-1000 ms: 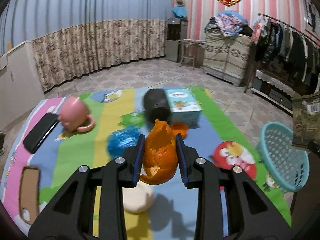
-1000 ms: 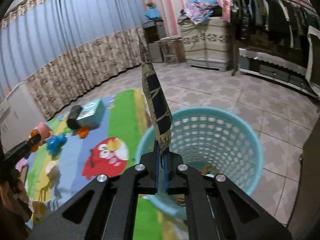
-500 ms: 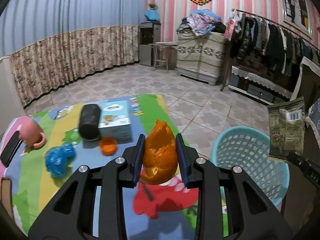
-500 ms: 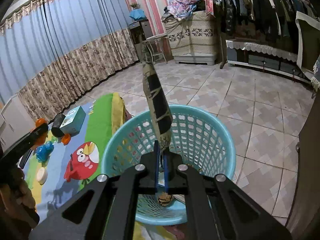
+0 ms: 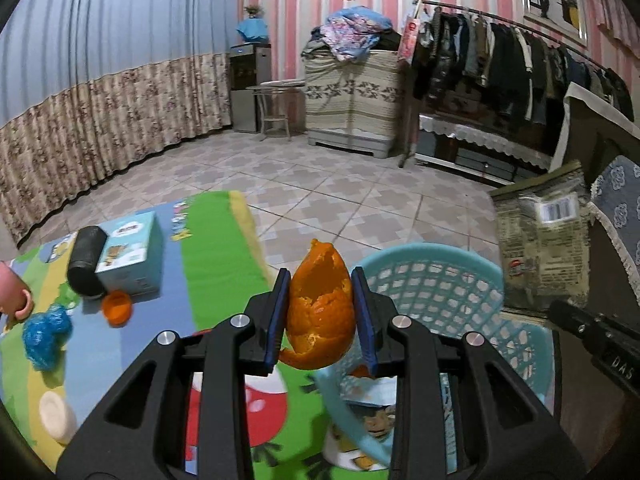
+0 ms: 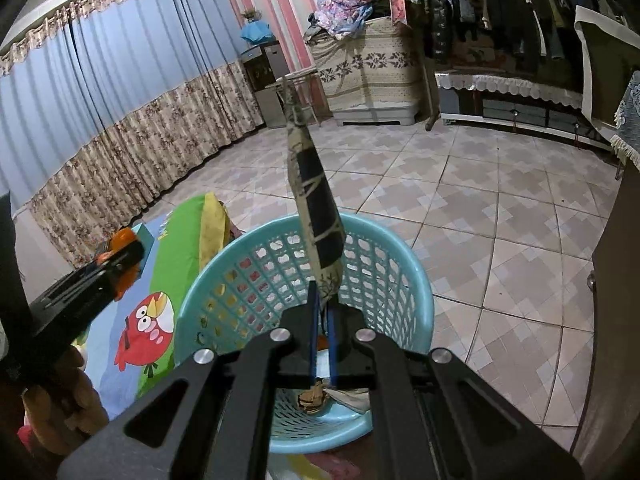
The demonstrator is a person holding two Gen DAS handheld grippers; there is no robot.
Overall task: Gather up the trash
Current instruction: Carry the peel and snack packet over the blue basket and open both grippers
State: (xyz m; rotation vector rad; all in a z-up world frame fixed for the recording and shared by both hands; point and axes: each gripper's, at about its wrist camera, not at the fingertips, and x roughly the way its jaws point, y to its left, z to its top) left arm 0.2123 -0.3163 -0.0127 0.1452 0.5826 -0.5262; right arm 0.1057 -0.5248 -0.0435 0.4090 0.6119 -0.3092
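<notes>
Left gripper (image 5: 320,320) clamping orange peel (image 5: 320,312) near basket (image 5: 432,264) rim; risking a drop outside. Right gripper (image 6: 322,320) pinching snack wrapper (image 6: 316,216) above basket, possibly clinging on release.

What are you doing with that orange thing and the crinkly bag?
Tidying up trash. The left gripper is squeezing an orange peel, holding it beside the rim of the blue basket. The right gripper pinches a snack wrapper right above that basket. Neither piece has been dropped in yet. Some scraps already lie at the bottom.
</notes>
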